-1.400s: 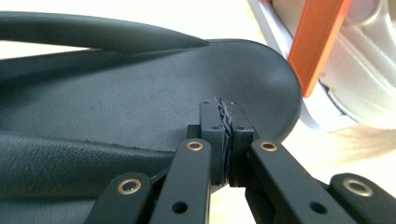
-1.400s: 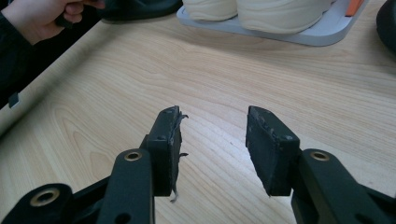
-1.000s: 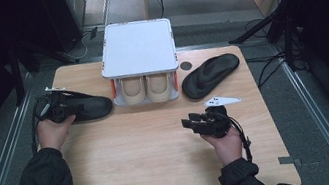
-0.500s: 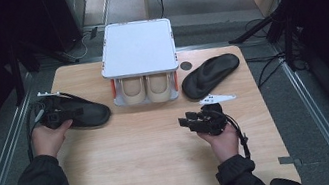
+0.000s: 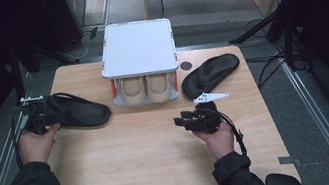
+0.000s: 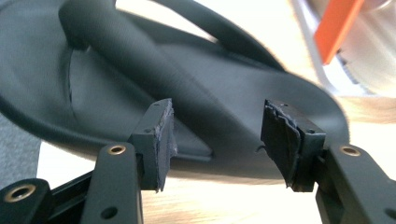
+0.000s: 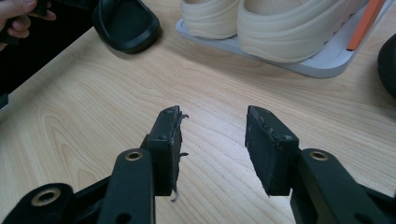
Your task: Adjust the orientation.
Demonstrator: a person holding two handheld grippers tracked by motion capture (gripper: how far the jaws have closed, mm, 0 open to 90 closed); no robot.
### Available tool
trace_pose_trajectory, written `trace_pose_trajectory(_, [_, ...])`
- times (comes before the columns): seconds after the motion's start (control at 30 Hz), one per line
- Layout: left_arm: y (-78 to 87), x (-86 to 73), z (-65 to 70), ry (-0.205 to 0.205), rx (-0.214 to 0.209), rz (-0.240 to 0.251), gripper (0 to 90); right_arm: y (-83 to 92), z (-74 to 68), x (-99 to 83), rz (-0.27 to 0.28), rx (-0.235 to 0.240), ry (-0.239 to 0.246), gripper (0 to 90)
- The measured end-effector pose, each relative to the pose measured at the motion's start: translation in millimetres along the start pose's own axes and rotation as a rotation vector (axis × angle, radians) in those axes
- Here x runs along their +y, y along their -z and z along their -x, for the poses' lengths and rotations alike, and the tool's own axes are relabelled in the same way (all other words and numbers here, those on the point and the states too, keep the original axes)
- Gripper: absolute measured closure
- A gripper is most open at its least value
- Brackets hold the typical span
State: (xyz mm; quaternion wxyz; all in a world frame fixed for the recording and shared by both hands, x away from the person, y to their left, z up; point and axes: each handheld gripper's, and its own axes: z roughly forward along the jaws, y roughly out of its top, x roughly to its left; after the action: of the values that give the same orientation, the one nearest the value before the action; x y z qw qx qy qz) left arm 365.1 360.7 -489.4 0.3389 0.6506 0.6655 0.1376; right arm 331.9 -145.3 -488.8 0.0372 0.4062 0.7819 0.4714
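A cream pair of shoes (image 5: pixel 145 88) already sits on the rack (image 5: pixel 137 46) — both black sandals remain on the table (image 5: pixel 140 172). The left gripper (image 6: pixel 217 140), jaws spread, faces the near sandal (image 5: pixel 77 112) ungrasped; the right gripper (image 7: pixel 212 147) hovers spread — the other sandal (image 5: pixel 210 72) lies untouched.

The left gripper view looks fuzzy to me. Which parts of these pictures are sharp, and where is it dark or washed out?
Left gripper view: the claw is crisp, the black sandal soft, the top right corner washed out. Right gripper view: the wooden table and cream shoes are evenly lit and clear. High view: the table is bright, the surroundings nearly black.
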Motion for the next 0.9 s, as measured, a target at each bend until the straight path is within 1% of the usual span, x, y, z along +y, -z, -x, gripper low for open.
trace_pose_trajectory(0.07, [-4.3, -2.1, -0.8, -0.006, 0.011, -0.02, 44.1, -0.4, -0.2, 0.2, -0.004, 0.001, -0.001, 56.3])
trace_pose_trajectory(0.13, [-8.8, -3.3, -1.9, -0.007, 0.026, -0.027, 43.7, -1.3, -0.8, 0.4, -0.007, 0.001, -0.003, 56.3])
trace_pose_trajectory(0.27, [-14.0, -2.8, -5.7, 0.005, 0.014, -0.014, 40.5, -2.6, -1.5, 0.1, -0.014, -0.005, 0.012, 56.4])
trace_pose_trajectory(0.37, [-16.6, -2.3, -6.4, 0.033, 0.005, -0.001, 38.9, -3.0, -2.8, -0.2, -0.018, -0.01, 0.015, 56.4])
trace_pose_trajectory(0.5, [-17.4, -1.2, -3.5, 0.024, 0.015, 0.005, 38.7, -3.2, -3.1, 0.1, -0.018, -0.012, 0.02, 56.4])
trace_pose_trajectory(0.6, [-18.6, 0.2, -1.3, 0.028, 0.003, 0.009, 36.0, -3.6, -3.5, 0.0, -0.021, -0.012, 0.017, 56.5])
trace_pose_trajectory(0.63, [-19.3, 0.6, 0.3, 0.027, 0.008, 0.01, 34.9, -3.6, -3.7, -0.1, -0.022, -0.014, 0.017, 56.5])
trace_pose_trajectory(0.67, [-19.8, 1.1, 1.2, 0.016, 0.014, 0.001, 34.0, -3.8, -3.9, -0.1, -0.021, -0.013, 0.019, 56.5])
trace_pose_trajectory(0.7, [-21.0, 1.3, 2.0, 0.018, 0.017, 0.003, 32.8, -3.7, -4.0, -0.1, -0.021, -0.014, 0.021, 56.5])
trace_pose_trajectory(0.8, [-24.0, 2.6, 0.4, 0.036, 0.005, -0.016, 30.0, -3.1, -4.0, -0.4, -0.023, -0.017, 0.024, 56.5])
trace_pose_trajectory(0.9, [-27.3, 3.9, -0.4, 0.045, 0.012, -0.014, 28.9, -2.2, -3.6, -0.7, -0.019, -0.019, 0.025, 56.4])
